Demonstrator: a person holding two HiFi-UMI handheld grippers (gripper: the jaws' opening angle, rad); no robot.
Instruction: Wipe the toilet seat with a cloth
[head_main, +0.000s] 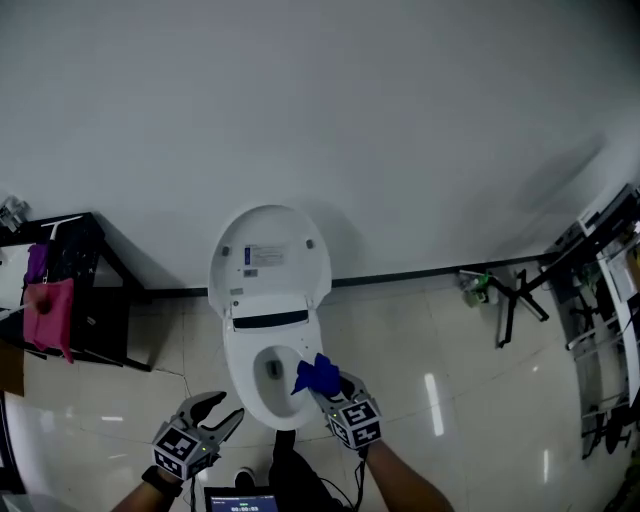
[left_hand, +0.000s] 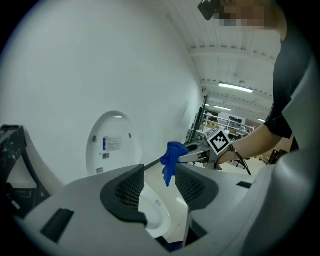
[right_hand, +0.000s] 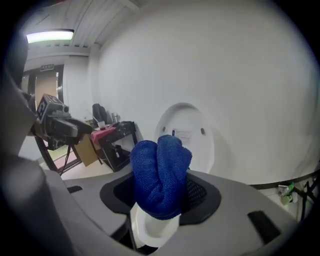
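A white toilet stands against the wall with its lid (head_main: 268, 255) raised and its seat (head_main: 243, 375) down around the bowl. My right gripper (head_main: 326, 385) is shut on a bunched blue cloth (head_main: 317, 375) and holds it just above the seat's right rim. That cloth (right_hand: 160, 175) fills the space between the jaws in the right gripper view, with the seat (right_hand: 152, 227) below. My left gripper (head_main: 216, 418) stands open and empty at the toilet's front left. In the left gripper view the cloth (left_hand: 172, 157) hangs from the right gripper (left_hand: 192, 154) over the bowl (left_hand: 152, 212).
A black rack (head_main: 85, 300) with a pink cloth (head_main: 50, 315) draped on it stands left of the toilet. Black stands and metal frames (head_main: 590, 300) crowd the right side. The floor (head_main: 440, 390) is glossy pale tile. The person's dark legs (head_main: 290, 475) are just in front of the bowl.
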